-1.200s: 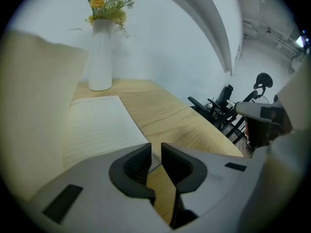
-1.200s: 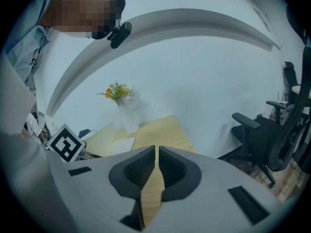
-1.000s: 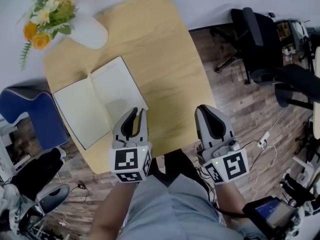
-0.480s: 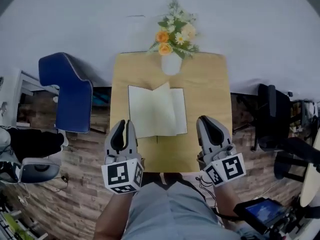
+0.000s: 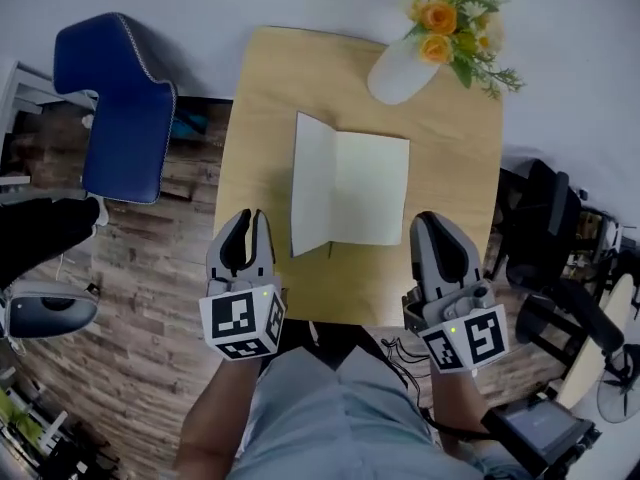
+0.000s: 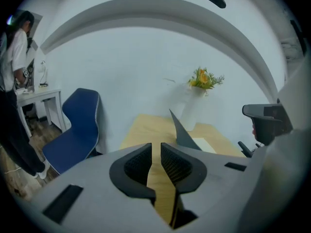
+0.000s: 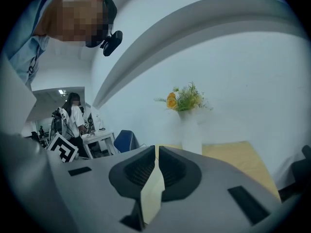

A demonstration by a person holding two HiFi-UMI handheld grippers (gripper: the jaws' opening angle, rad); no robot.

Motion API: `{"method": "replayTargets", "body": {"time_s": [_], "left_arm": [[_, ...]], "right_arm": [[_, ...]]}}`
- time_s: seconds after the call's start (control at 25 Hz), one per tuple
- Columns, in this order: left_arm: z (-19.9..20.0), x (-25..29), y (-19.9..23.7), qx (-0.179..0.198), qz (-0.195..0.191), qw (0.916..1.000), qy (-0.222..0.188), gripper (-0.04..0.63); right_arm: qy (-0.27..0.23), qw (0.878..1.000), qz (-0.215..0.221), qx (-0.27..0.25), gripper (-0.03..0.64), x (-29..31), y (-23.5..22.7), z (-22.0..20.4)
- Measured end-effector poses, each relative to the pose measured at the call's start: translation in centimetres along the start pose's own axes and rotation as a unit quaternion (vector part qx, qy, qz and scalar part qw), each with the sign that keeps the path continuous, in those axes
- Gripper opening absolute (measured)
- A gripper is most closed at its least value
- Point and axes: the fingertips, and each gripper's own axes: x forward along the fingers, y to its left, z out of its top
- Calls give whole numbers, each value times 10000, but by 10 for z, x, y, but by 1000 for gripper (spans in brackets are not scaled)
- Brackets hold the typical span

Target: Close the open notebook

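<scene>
The open notebook (image 5: 352,190) lies on the wooden table (image 5: 262,118), blank pages up. Its left leaf stands tilted up from the spine; the left gripper view shows that leaf as a dark wedge (image 6: 182,133). My left gripper (image 5: 253,214) hovers at the table's near left corner, short of the notebook, its jaws a narrow gap apart with nothing between them (image 6: 156,147). My right gripper (image 5: 437,218) hangs at the near right edge, just off the notebook's right corner. Its jaws are together and hold nothing (image 7: 156,149).
A white vase (image 5: 398,70) of orange and yellow flowers (image 5: 452,10) stands at the table's far right, behind the notebook. A blue chair (image 5: 118,103) sits left of the table, a black office chair (image 5: 545,230) to the right. A person stands far off at a white desk (image 6: 13,86).
The view has swung round, so the table now lies straight ahead. Both grippers moved off the tabletop to its near corners. The notebook's left leaf, flat a second ago, now stands tilted up.
</scene>
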Motion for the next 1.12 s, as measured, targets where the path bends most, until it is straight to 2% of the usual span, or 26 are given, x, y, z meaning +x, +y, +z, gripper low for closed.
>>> {"method": "replayTargets", "body": {"time_s": [0.12, 0.24, 0.52, 0.72, 0.88, 1.12], "left_arm": [[-18, 25, -8, -60, -209, 9996, 191, 71], [-18, 39, -17, -13, -394, 9990, 207, 71], [7, 44, -67, 402, -875, 9952, 169, 71], [9, 61, -124, 841, -1343, 9868, 336, 71], [-16, 86, -183, 1130, -1601, 9786, 623, 71], [-53, 104, -224, 1484, -1934, 9644, 1028, 71]], "right_arm": [[224, 9996, -176, 45, 52, 3, -13, -21], [259, 9991, -332, 111, 52, 1, -20, -31], [-43, 9971, -709, 276, 52, -25, -44, -15], [-173, 9907, -1221, 569, 52, -59, -84, -21], [-136, 9838, -1569, 861, 52, -92, -137, -44], [-117, 9716, -2025, 1220, 52, -124, -168, -75]]}}
